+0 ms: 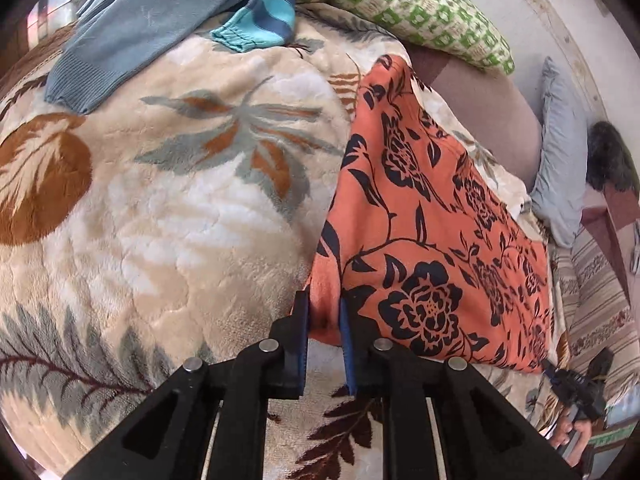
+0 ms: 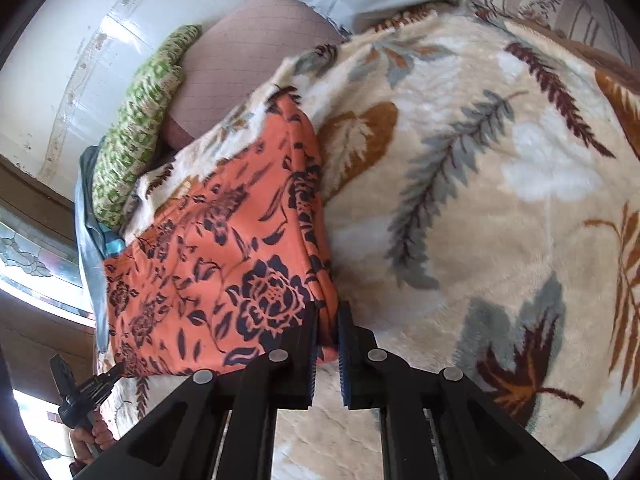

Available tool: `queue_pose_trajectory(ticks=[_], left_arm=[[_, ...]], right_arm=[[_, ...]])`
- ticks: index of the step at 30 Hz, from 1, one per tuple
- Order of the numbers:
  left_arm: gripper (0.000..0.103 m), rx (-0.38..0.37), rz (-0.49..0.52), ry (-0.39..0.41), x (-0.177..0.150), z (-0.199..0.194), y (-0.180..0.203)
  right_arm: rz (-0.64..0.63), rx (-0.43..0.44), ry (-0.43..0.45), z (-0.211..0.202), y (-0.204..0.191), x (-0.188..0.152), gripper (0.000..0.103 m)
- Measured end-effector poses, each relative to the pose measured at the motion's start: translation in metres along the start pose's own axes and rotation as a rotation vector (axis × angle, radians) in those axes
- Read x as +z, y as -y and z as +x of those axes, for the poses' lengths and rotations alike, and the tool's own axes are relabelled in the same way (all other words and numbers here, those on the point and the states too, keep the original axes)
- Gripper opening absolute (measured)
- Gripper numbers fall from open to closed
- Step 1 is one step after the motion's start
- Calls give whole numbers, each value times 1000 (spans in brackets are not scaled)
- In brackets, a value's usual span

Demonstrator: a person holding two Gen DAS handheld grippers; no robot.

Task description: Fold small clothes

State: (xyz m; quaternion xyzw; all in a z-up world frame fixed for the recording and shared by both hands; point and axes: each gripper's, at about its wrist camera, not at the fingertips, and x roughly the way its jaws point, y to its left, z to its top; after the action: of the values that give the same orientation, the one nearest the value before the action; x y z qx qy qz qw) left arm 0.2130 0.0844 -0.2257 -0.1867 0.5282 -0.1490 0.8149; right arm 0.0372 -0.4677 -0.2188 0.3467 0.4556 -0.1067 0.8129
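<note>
**Carry both near corners over together**

The orange flowered cloth point(image 1: 432, 216) lies spread on the plush leaf-patterned blanket point(image 1: 168, 208), toward the side where the green-checked pillow point(image 1: 404, 4) and the mauve cushion point(image 1: 488, 108) sit. It looks like a flat rectangle, possibly already doubled, though the layers cannot be counted from here.

Your left gripper point(image 1: 323, 320) has its blue pads closed on one near corner of the cloth, with a bunch of fabric pinched between them. Your right gripper point(image 2: 327, 322) is clamped on the other near corner in the same way; in the right wrist view the hem runs straight into the gap between its pads. Each tool also shows small at the edge of the other's view, at the opposite end of the same near edge.

Judging by this, the step in hand is a fold of the near edge over to the far edge. To do it well:

- Lift both corners evenly so the edge between them stays taut and level; a sagging middle will likely crease.
- Check that you hold only cloth. The blanket pile is deep, and catching it would drag the bedding along.
- Carry the edge across low, so the far half stays put.
- Lay the corners onto the far corners, then let go of both together.

The blue sweater point(image 1: 140, 20) and the turquoise garment point(image 1: 256, 20) lie well apart at the far side and should not interfere.
</note>
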Motion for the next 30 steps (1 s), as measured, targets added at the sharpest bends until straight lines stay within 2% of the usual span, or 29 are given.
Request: queue_pose_trajectory(ticks=[1,2,3,4,5,7,10,12,15,17,19,21,24,27,30], left_arm=[[23,7,-12,15,0,-3,-1],[38,23,-21,33,-2,-6,0],[58,33,-31,48,-5,-9,0],[66,31,-46,57,-8,-10,0],[69,24,-68,58,-9,-12,0],[69,0,-101,67,-11,-15,0],[70,13,-110,145,-18,-25,1],[79,-2,-112,162,-19,-23,2],[81,7,-76,84,-17,4,4],[81,60,-10,103,-15,8,13],[81,91,55,107,-12,10,25],[81,71,50,123,-12,7,25],[81,-27,-12,134,-12,0,21],[81,-46,-34,148,-12,-2,20],[81,-55,-43,138,-11,3,20]], right_arm=[[29,17,1,2,4,-1,13],[52,42,11,0,6,-1,13],[52,53,22,-4,4,0,13],[28,47,38,-10,-1,1,13],[-10,35,57,-17,-8,2,13],[-68,10,109,-32,-23,2,13],[-153,-50,195,-49,-48,2,13],[-204,-59,220,-50,-62,0,13],[-221,-39,147,-26,-70,-2,13],[-194,-13,23,9,-69,-5,13],[-177,-48,-90,46,-63,-10,13],[-167,-47,-49,46,-63,-12,12],[-197,-20,-62,37,-76,-10,13],[-226,20,-21,28,-100,-5,12],[-244,90,-27,40,-135,2,12]])
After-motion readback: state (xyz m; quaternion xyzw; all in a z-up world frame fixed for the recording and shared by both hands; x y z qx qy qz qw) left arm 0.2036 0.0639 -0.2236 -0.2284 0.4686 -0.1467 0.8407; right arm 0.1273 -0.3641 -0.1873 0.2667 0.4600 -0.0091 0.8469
